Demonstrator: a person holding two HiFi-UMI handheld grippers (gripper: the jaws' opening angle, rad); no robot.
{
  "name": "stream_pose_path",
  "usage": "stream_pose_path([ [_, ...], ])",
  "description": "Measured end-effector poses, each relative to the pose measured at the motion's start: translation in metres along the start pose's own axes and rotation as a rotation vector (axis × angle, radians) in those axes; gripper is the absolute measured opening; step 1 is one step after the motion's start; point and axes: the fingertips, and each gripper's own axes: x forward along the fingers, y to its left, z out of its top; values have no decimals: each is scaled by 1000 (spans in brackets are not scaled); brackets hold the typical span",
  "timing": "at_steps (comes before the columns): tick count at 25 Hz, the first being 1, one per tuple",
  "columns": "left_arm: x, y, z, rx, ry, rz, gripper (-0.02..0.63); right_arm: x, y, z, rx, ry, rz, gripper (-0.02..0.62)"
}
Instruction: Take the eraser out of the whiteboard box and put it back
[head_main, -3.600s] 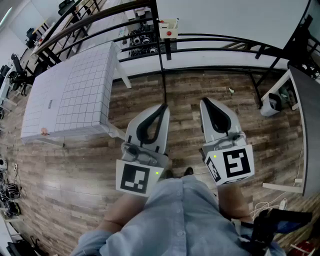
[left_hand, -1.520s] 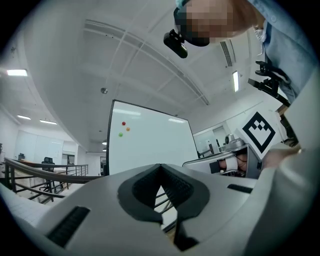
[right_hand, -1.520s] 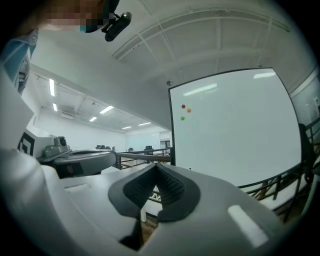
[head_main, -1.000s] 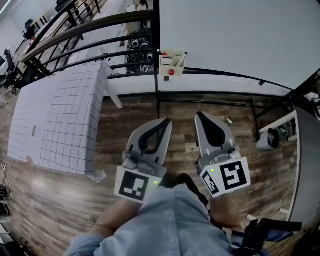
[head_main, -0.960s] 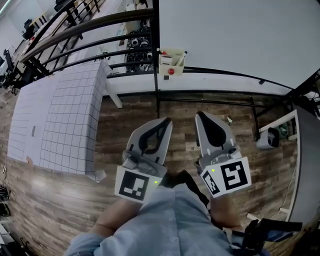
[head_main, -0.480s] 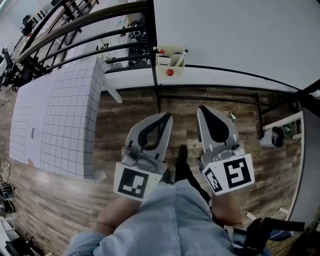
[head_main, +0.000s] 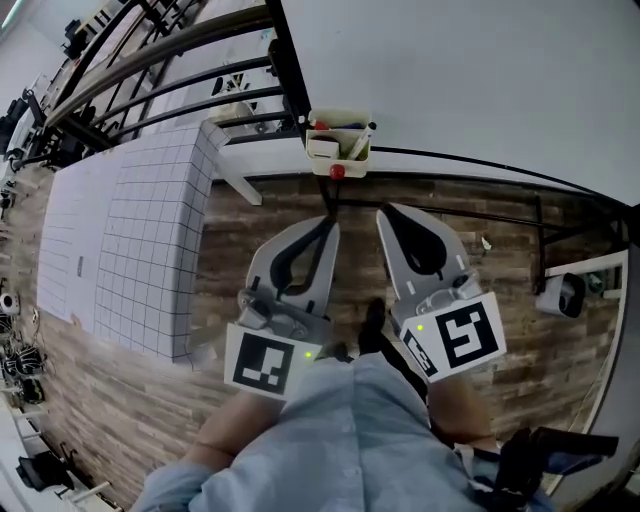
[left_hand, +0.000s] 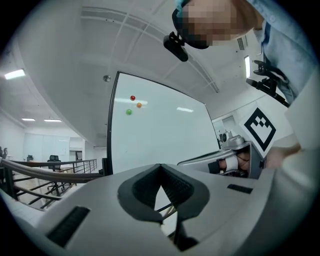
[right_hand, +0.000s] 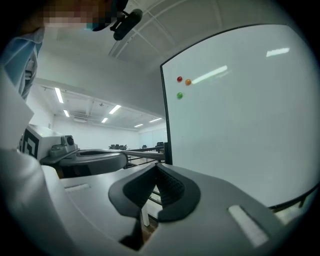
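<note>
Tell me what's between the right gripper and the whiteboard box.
In the head view, only the stand's black rail and wood floor show between the right gripper and the whiteboard box. A red knob sits just below the box.

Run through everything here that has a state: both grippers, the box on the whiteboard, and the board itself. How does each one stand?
Left gripper: jaws together, nothing held.
Right gripper: jaws together, nothing held.
Whiteboard box: mounted at the board's lower corner, open-topped, items inside; eraser not made out.
Whiteboard: upright, no writing visible.
</note>
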Motion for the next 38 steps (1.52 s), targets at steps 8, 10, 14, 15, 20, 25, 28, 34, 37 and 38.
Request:
stream_pose_path([
  [8, 24, 8, 15, 45, -3, 90, -2, 27, -15, 12, -45, -8, 131, 2],
  [10, 25, 14, 16, 53, -10, 112, -2, 34, -15, 14, -57, -7, 153, 2],
  [14, 29, 32, 13, 45, -20, 152, -2, 53, -18, 13, -83, 8, 182, 2],
  [15, 30, 37, 11, 42, -20, 158, -2, 58, -20, 12, -88, 12, 183, 2],
  [20, 40, 69, -5, 3, -16, 173, -2, 90, -28, 5, -113, 40, 172, 2],
  [25, 53, 97, -14, -33, -19, 161, -2, 120, -25, -4, -147, 95, 191, 3],
  [28, 59, 111, -25, -62, -8, 155, -2, 135, -24, -16, -167, 140, 205, 6],
  [34, 70, 129, -37, -125, -5, 133, -2, 158, -22, -50, -178, 273, 244, 24],
  [37, 73, 138, -43, -137, -5, 128, -2, 168, -20, -66, -182, 320, 260, 51],
  [38, 75, 141, -46, -142, -3, 127, -2, 172, -20, -71, -189, 332, 264, 65],
])
